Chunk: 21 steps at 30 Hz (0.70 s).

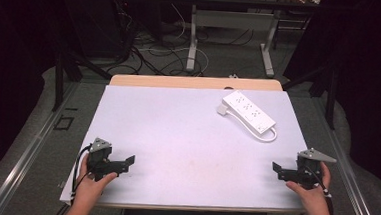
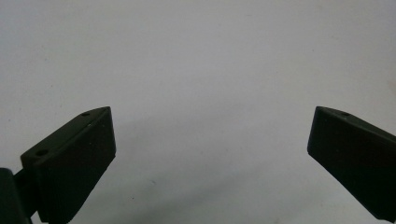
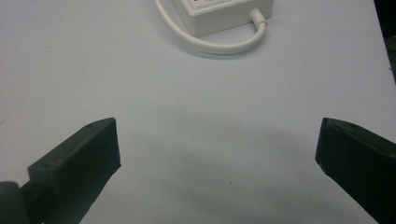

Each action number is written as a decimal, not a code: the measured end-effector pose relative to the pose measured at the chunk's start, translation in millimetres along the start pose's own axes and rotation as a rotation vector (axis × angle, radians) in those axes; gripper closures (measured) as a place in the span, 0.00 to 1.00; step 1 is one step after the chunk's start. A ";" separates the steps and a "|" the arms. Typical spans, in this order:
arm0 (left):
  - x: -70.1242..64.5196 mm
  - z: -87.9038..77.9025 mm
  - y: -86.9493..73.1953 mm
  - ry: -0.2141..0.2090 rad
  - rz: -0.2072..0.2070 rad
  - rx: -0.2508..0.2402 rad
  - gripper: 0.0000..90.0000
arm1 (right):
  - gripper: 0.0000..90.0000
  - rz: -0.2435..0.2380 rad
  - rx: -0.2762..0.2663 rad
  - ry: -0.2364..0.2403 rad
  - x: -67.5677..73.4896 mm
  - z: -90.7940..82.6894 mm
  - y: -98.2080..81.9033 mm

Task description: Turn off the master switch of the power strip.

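**Both grippers wait at the near edge; the power strip lies untouched at far right**

The white power strip [image 1: 247, 112] lies flat on the far right part of the table [image 1: 177, 131], set at a slant, one end toward the far edge and the other toward the right edge. Its white cable [image 1: 272, 135] leaves the nearer end and curls in a short loop beside the body; a pale plug-like block [image 1: 222, 109] sits just beside the strip's far-left end. In the right gripper view the strip's end [image 3: 219, 11] and the cable loop [image 3: 210, 42] sit at the far side of the frame, well apart from the jaws.

The right gripper [image 1: 287, 172] rests near the table's near right corner, held in the person's right hand [image 1: 314, 187], its jaws spread wide with nothing between them. The left gripper [image 1: 120, 163] sits near the near left corner in the left hand [image 1: 91, 179], jaws likewise wide apart and empty over bare tabletop.

As I judge it, the work has not begun: this is the ready pose before a reach. The right gripper is the nearer one to the strip, so the next move likely calls for carrying it forward toward the strip, lining the open jaws across the narrow body or over the cable, and closing only once the pads straddle it.
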<state>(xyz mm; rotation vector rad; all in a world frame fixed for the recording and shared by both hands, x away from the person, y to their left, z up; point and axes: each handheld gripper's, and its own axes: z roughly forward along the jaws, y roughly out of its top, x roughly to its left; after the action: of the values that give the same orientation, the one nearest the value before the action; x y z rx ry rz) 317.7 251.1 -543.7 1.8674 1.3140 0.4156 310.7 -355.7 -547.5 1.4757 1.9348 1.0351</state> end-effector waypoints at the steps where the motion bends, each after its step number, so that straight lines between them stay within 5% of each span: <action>1: -2.3 0.0 0.2 0.000 -0.003 -0.028 0.01 | 0.00 0.006 0.004 0.007 0.8 -1.5 -0.6; 21: -5.4 1.2 0.2 -0.002 0.016 -0.018 0.02 | 0.00 -0.034 0.013 0.016 12.2 0.7 -1.2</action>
<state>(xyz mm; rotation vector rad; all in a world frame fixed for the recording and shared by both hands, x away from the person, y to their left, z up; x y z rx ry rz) 316.4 245.7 -543.4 1.8641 1.2907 0.4323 307.0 -344.0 -548.1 1.4413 1.9748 1.0240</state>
